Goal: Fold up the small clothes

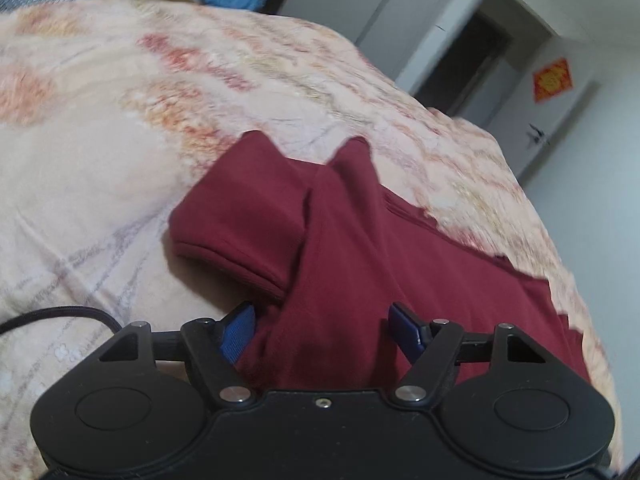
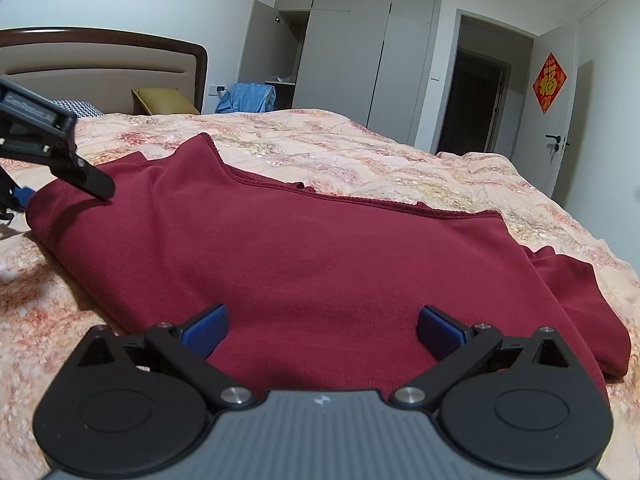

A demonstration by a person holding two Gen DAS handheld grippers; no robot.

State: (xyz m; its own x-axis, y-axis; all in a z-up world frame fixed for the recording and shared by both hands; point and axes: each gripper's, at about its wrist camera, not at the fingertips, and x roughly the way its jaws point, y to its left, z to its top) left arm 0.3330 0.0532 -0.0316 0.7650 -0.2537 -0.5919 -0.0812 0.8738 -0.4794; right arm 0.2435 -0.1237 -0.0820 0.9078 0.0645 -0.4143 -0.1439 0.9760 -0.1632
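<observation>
A dark red garment (image 1: 360, 240) lies on the flowered bed cover (image 1: 100, 140), with one short sleeve (image 1: 240, 216) folded out to the left. My left gripper (image 1: 322, 316) is low over the garment's near left part. Its jaws stand apart with a raised fold of red cloth between them, and the blue pads (image 1: 240, 328) do not clearly press on it. In the right wrist view the garment (image 2: 300, 248) spreads flat and wide. My right gripper (image 2: 322, 320) is open over its near edge, nothing pinched. The left gripper's body (image 2: 40, 128) shows at the garment's far left corner.
A black cable (image 1: 60, 312) trails over the cover at the left. A headboard (image 2: 100, 56), a yellow pillow (image 2: 164, 100) and a blue bag (image 2: 248, 98) are at the far end. Grey wardrobes (image 2: 352, 52) and a dark doorway (image 2: 476, 100) stand beyond the bed.
</observation>
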